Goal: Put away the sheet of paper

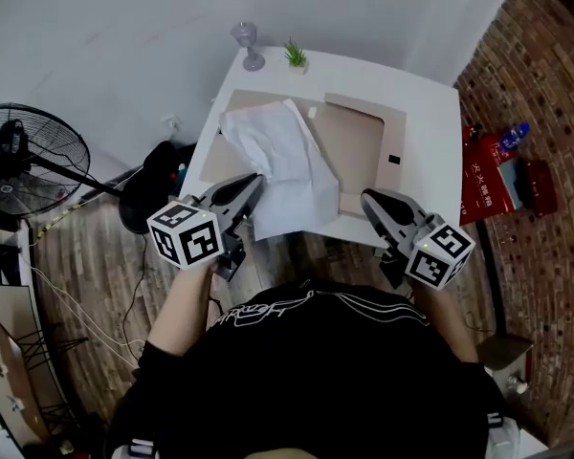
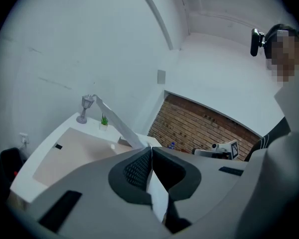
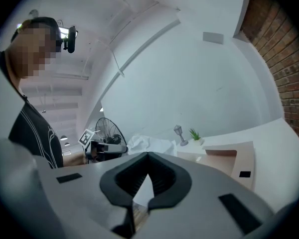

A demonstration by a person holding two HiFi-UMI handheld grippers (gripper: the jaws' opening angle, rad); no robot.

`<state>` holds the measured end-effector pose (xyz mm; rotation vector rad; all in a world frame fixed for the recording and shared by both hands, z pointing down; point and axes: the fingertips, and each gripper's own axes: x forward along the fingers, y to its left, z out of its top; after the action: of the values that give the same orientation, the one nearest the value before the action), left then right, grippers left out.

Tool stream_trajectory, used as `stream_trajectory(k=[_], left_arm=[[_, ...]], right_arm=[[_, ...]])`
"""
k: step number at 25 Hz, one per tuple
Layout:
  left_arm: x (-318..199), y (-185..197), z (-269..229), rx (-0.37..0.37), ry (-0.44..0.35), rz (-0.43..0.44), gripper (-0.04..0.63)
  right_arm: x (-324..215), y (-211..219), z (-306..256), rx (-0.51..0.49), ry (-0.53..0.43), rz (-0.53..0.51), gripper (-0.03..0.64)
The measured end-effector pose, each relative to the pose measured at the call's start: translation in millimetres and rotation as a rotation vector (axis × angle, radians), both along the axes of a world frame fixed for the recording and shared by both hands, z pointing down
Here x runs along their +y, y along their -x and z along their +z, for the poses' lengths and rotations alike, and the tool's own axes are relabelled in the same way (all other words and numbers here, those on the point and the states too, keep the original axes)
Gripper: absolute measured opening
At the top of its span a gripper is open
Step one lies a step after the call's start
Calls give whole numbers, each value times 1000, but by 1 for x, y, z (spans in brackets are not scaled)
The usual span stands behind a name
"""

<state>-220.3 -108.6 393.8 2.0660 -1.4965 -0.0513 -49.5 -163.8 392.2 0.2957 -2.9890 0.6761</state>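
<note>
The white sheet of paper (image 1: 277,161) lies crumpled and partly lifted over a flat brown cardboard piece (image 1: 364,137) on the white table (image 1: 430,151). My left gripper (image 1: 253,182) is shut on the paper's near-left edge. In the left gripper view the paper (image 2: 117,121) runs out from between the closed jaws (image 2: 150,151) and rises toward the table. My right gripper (image 1: 366,197) hovers at the table's near edge, a little right of the paper. Its jaws (image 3: 148,154) meet at the tips, with no paper seen pinched. From there the crumpled paper (image 3: 149,144) shows to the left.
A stemmed glass (image 1: 248,41) and a small green plant (image 1: 295,55) stand at the table's far edge. A standing fan (image 1: 24,156) and a black bag (image 1: 163,175) are on the floor to the left. Red items (image 1: 483,175) lie by the brick wall on the right.
</note>
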Motion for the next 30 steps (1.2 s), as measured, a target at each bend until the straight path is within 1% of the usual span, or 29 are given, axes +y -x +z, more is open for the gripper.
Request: stream_trajectory(k=[7, 13, 16, 22, 30], left_arm=[[-37, 20, 0, -23, -10, 41, 35], [-77, 49, 9, 22, 18, 84, 35], [-99, 63, 11, 24, 26, 118, 35], [-129, 80, 29, 57, 69, 172, 35], [-142, 87, 69, 87, 136, 250, 35]], right_arm=[[-21, 3, 0, 9, -5, 59, 2], [-42, 18, -3, 15, -6, 122, 2], [-54, 25, -8, 26, -3, 153, 2], [-76, 40, -13, 49, 4, 222, 2], [-80, 50, 0, 96, 27, 269, 2]])
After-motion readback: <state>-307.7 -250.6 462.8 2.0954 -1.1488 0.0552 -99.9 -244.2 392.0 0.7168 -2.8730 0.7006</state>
